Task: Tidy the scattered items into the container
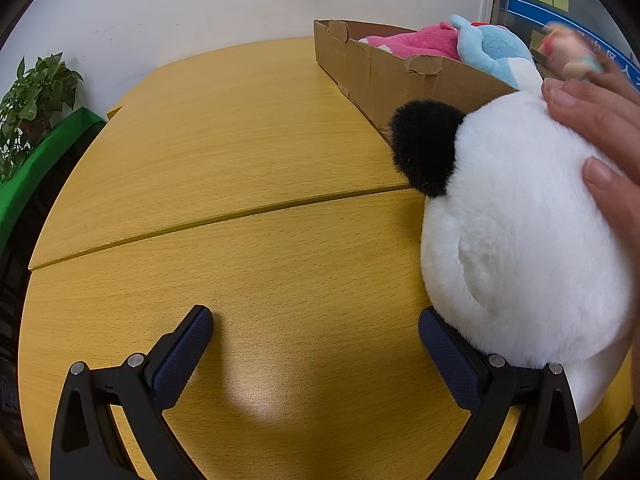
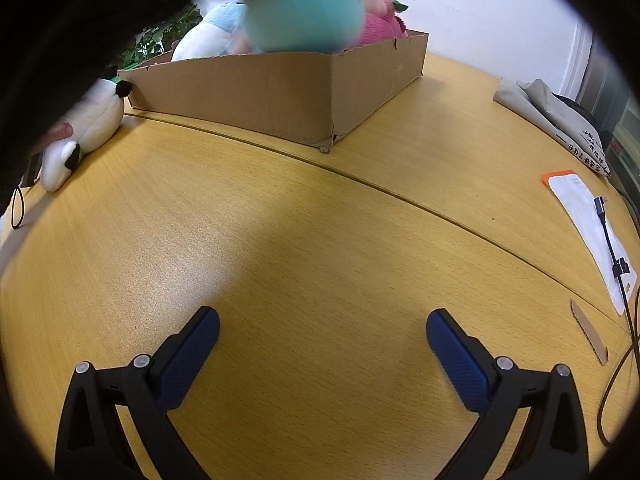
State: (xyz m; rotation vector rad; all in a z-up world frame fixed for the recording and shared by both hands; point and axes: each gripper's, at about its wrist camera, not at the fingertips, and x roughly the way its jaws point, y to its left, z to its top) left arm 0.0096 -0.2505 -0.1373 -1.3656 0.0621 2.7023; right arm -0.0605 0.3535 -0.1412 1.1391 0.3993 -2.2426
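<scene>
Left hand-held gripper is hanging wide open over the table, gripping nothing; its right finger is touching a white panda plush (a bare hand is resting on it). Right hand-held gripper is also gaping, empty. Farther back, the cardboard box is holding pink and blue plush toys.

I see bright, even room light, a soft glare patch on the wooden table, heavy fisheye vignetting, and a motion-blurred teal toy at 12 o'clock.
</scene>
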